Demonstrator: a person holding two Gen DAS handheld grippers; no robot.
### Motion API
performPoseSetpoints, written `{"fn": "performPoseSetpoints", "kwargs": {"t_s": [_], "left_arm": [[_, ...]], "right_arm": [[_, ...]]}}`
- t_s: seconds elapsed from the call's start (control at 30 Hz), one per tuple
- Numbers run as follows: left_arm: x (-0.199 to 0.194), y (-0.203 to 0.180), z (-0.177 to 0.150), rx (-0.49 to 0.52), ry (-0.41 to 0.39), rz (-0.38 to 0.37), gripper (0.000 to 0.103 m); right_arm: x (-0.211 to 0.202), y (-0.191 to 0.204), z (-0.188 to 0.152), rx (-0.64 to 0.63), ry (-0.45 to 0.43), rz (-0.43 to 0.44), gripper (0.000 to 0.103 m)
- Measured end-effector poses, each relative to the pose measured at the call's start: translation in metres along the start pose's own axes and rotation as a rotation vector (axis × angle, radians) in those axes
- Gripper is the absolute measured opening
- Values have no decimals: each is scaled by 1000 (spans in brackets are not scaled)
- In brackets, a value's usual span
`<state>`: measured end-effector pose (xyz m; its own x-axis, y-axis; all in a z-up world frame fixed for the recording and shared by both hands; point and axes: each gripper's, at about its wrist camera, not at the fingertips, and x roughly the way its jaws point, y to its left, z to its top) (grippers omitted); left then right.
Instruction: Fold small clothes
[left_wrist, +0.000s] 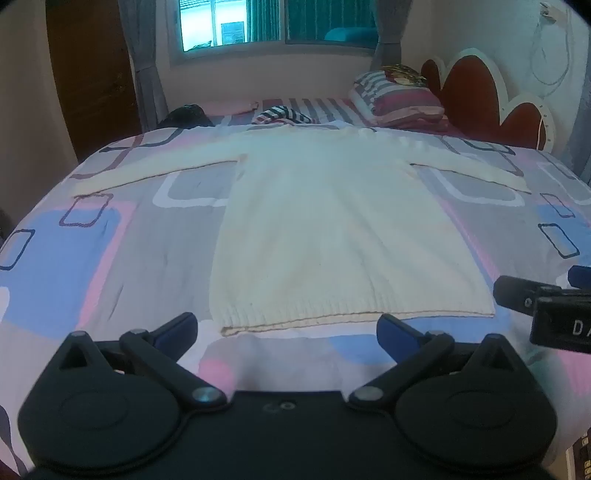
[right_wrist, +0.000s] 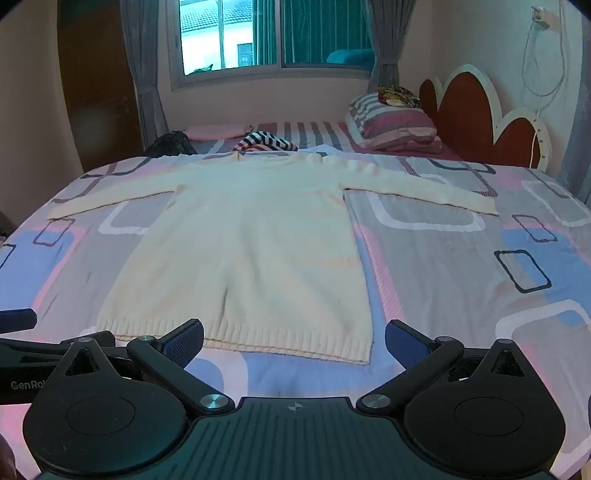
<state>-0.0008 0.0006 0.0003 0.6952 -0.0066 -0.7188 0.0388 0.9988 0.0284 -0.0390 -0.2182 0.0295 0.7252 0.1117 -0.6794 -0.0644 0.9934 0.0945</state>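
Observation:
A cream long-sleeved knit sweater (left_wrist: 332, 221) lies flat on the bed with both sleeves spread out and its ribbed hem nearest me; it also shows in the right wrist view (right_wrist: 251, 251). My left gripper (left_wrist: 287, 332) is open and empty, just short of the hem near its left corner. My right gripper (right_wrist: 294, 341) is open and empty, its fingers either side of the hem's right part, held just above it. The right gripper also shows at the right edge of the left wrist view (left_wrist: 546, 302).
The bed has a patterned pink, blue and grey cover (left_wrist: 110, 258). Striped pillows (right_wrist: 391, 122) and a red headboard (right_wrist: 476, 114) are at the far right. A striped garment (right_wrist: 266, 144) and a dark bundle (right_wrist: 170, 146) lie behind the sweater. A window (right_wrist: 273, 33) is on the far wall.

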Motion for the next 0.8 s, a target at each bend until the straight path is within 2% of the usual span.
{"fn": "performPoseSetpoints", "kwargs": {"t_s": [0.23,0.5,0.8], "left_arm": [[-1,13,0,4,3,-1,102],[0,1,-2,-8,12,26,102],[3,3,-2,-5,12,19,102]], "right_arm": [[0,-1,-1,5,-5,6,103],[4,2,-1,-1,-1,8,103],[3,2,-3,1,0,8,103]]}}
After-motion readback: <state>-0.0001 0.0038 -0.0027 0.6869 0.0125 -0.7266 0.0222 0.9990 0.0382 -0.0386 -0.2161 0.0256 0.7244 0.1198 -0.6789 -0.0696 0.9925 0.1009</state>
